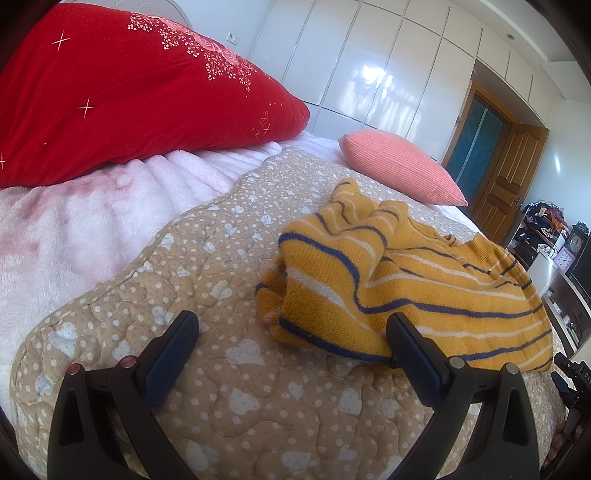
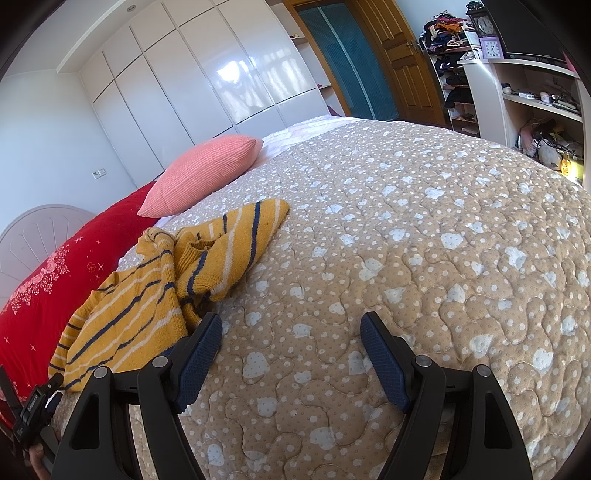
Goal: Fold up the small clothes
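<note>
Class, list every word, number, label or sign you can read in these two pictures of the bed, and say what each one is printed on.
None can be read in full.
Black device at the right edge of the left view: white letters, cut off and too small to read.
Black device at the lower left of the right view: white print, too blurred to read.
Purple clock on the shelf: dial numbers too small to read.
Dark clock beside it: numbers too small.

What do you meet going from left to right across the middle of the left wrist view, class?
Red pillow → pink fleece blanket → yellow striped sweater → wooden door → clock.
</note>
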